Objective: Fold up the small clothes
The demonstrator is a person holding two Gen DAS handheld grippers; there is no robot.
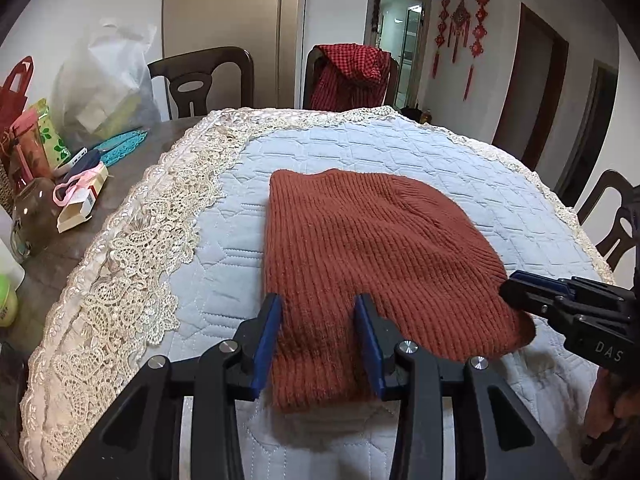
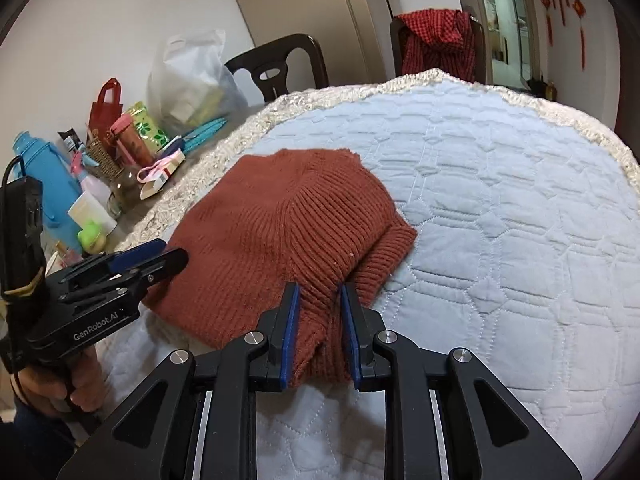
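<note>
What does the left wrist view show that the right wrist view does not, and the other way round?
Only the left wrist view shows the three red knot ornaments whole on the wall and a dark chair at the right. Only the right wrist view shows the blue bottle, a small green toy, and the right gripper pinching a fold of the knit hat. Both show the rust-red hat, the quilted cloth with lace edge, the white bag and the red checked garment on a chair. The left gripper has hat edge between its pads.
</note>
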